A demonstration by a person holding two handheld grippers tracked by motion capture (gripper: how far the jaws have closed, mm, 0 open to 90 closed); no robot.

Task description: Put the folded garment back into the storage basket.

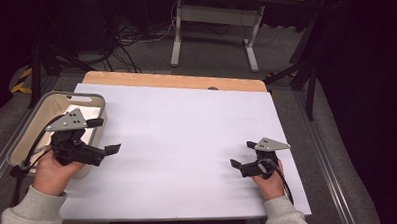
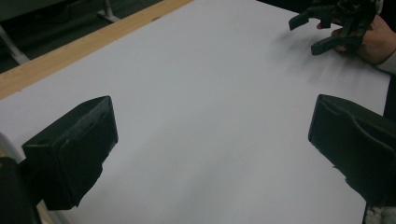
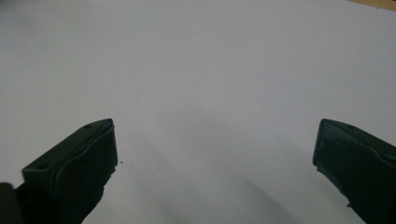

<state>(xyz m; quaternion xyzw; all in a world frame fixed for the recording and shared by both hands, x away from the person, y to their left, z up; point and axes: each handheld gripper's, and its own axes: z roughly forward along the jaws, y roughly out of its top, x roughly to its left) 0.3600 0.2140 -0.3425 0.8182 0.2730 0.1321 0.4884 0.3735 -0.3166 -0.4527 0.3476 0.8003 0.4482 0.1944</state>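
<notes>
Both grippers hover over a white sheet [image 1: 187,137] that covers the table. My left gripper [image 1: 107,135] is at the sheet's left edge, held in a hand, jaws wide apart and empty. In the left gripper view its gripper [image 2: 212,123] frames bare white sheet, and the other hand's gripper [image 2: 329,28] shows far off at the top right. My right gripper [image 1: 242,154] is near the sheet's front right, open, with nothing between its jaws. The right gripper view has its gripper [image 3: 215,140] over plain white sheet.
A beige tub [image 1: 19,133] with something white inside stands just off the table's left side, beside my left hand. A strip of bare wooden tabletop [image 1: 175,80] runs along the far edge. Beyond it are a desk frame [image 1: 176,37] and cables on the floor.
</notes>
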